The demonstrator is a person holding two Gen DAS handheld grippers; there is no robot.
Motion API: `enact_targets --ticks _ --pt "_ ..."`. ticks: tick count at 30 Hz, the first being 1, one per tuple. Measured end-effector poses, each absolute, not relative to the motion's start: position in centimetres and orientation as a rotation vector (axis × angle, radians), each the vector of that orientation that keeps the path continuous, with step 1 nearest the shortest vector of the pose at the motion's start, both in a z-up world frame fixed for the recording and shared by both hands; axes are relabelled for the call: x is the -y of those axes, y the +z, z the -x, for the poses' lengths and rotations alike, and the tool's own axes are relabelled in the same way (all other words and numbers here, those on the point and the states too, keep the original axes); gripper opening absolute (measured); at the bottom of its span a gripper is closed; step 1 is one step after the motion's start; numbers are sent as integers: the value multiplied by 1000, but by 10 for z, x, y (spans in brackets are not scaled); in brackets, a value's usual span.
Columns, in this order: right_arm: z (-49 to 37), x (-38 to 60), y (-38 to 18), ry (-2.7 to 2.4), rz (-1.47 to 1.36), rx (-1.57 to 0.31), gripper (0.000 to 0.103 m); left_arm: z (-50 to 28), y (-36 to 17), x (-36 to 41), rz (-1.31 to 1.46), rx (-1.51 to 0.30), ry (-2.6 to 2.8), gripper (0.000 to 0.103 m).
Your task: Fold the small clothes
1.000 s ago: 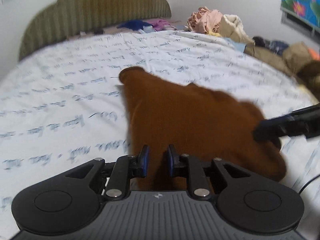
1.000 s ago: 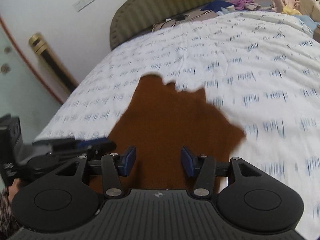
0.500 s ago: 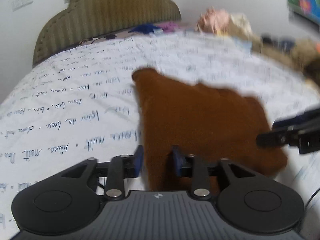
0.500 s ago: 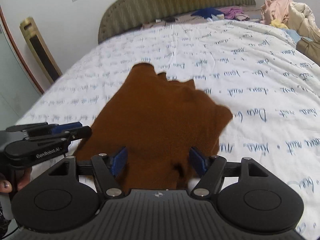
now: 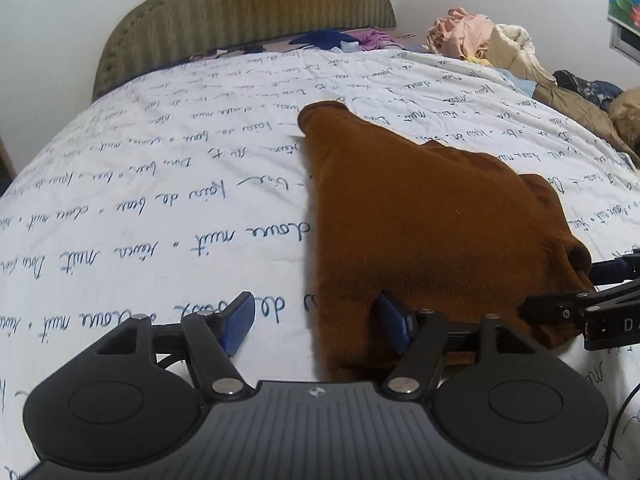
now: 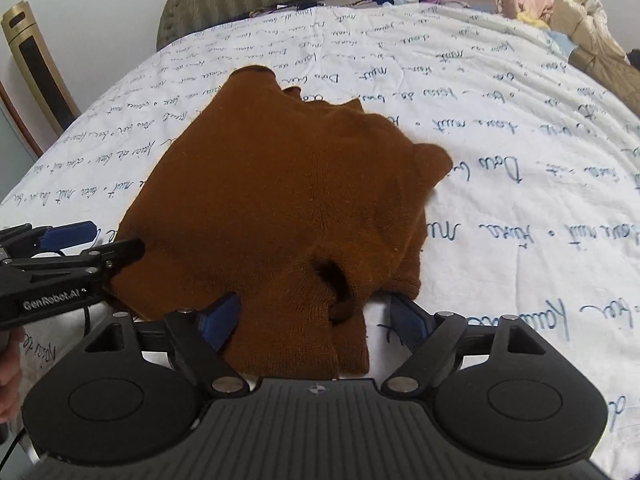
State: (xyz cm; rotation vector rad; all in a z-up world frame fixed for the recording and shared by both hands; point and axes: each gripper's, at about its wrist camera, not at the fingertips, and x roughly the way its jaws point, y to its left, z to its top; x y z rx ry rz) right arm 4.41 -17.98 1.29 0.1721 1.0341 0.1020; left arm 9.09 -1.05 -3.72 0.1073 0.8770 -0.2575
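A brown knit garment (image 5: 420, 216) lies folded over on the white bedsheet with blue script (image 5: 160, 200); it also shows in the right wrist view (image 6: 280, 200). My left gripper (image 5: 316, 320) is open at the garment's near left corner, its right finger on the cloth and its left finger over the sheet. My right gripper (image 6: 316, 316) is open, its jaws standing either side of the garment's near right edge. Each gripper shows in the other's view: the right gripper (image 5: 576, 292) and the left gripper (image 6: 92, 242).
A green padded headboard (image 5: 248, 12) stands at the far end. A heap of pink, beige and tan clothes (image 5: 492, 44) lies at the far right of the bed. Blue and purple items (image 5: 336, 38) lie by the headboard. A gold upright appliance (image 6: 32, 76) stands left.
Both grippers have opened wider and let go of the garment, which now lies flat on the sheet. Both have lowered and drawn back to its near edge.
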Motion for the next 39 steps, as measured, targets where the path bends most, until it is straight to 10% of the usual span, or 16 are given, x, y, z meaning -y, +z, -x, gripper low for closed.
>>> enact_targets --ticks 39 --pt "-24 184 53 54 -170 -862 90 -87 -21 -7 -98 -952 -44 79"
